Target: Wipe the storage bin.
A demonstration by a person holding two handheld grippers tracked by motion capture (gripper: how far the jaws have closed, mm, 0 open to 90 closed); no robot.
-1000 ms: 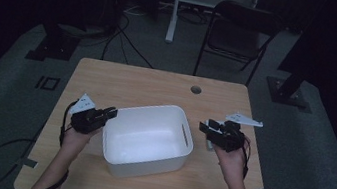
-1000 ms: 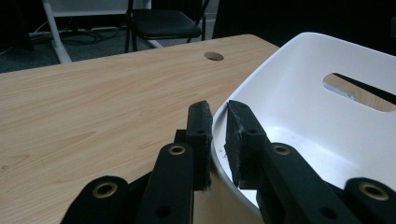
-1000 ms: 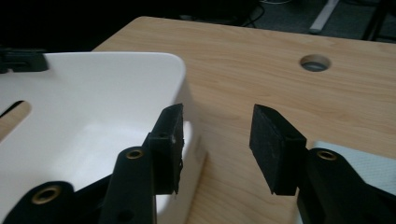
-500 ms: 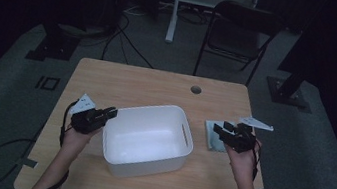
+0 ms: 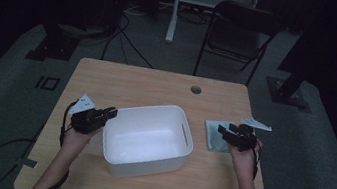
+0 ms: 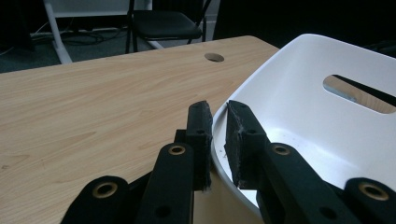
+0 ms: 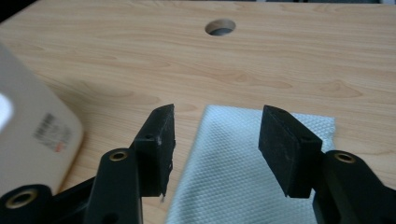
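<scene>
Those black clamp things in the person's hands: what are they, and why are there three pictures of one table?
They are hand-held grippers, each with two black jaws and a small camera riding on it. One picture comes from a fixed camera above the wooden table; the other two look along each gripper's own jaws. The left gripper is shut on the rim of a white plastic bin, which looks empty. The right gripper hangs just above a folded pale cloth lying flat beside the bin; its jaws have just been opening and stand apart, with the cloth below them, not gripped. The table also has a round hole near its far edge.
</scene>
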